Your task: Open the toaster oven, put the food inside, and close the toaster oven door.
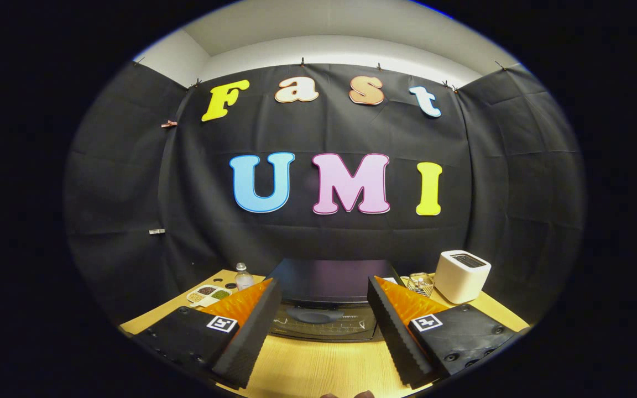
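Observation:
A black toaster oven (327, 279) stands on the wooden table (318, 367), just beyond my fingertips and centred between them. Its glass door (346, 327) faces me with a grey handle (316, 316) near its top edge, and it looks shut; wire rack lines show through the glass. My gripper (323, 283) hovers above the table, open wide, with nothing between its fingers. A white divided dish (208, 294) holding beans and grains lies left of the oven. Right of the oven is a small wire basket (421, 283), its contents too small to tell.
A clear water bottle (244, 276) stands behind the divided dish. A white slot toaster (462, 275) sits at the table's right back corner beside the basket. Black cloth walls close in the table behind and on both sides. A bit of a hand (346, 394) shows below the fingers.

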`<state>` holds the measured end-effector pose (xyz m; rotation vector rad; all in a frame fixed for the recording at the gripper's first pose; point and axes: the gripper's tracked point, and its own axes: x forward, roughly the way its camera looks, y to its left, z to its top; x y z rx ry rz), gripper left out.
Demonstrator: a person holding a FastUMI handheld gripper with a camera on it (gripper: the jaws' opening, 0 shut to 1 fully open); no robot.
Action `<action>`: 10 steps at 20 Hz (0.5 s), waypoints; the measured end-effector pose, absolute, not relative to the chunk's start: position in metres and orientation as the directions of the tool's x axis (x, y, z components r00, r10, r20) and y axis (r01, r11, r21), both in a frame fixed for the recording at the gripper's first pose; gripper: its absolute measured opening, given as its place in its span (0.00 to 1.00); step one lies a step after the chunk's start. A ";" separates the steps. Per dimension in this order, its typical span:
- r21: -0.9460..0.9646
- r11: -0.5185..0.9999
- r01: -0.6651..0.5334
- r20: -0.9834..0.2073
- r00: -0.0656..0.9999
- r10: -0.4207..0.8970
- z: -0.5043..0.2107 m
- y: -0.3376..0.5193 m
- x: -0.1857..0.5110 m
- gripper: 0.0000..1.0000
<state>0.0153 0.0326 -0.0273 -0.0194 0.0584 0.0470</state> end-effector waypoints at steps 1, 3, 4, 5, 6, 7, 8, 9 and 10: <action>-0.021 0.998 -0.055 -0.063 0.997 0.053 -0.030 0.036 0.017 0.98; -0.025 0.997 -0.069 -0.071 0.995 0.067 -0.034 0.041 0.019 0.98; -0.029 0.997 -0.076 -0.070 0.995 0.074 -0.034 0.043 0.020 0.98; -0.036 0.996 -0.080 -0.065 0.995 0.078 -0.035 0.045 0.020 0.98; -0.042 0.996 -0.081 -0.062 0.995 0.078 -0.036 0.045 0.021 0.98; -0.044 0.996 -0.082 -0.066 0.995 0.079 -0.038 0.045 0.022 0.98; -0.042 0.996 -0.082 -0.072 0.994 0.079 -0.041 0.047 0.024 0.98; -0.041 0.996 -0.081 -0.077 0.994 0.078 -0.043 0.047 0.025 0.98; -0.041 0.996 -0.077 -0.082 0.994 0.074 -0.046 0.046 0.027 0.98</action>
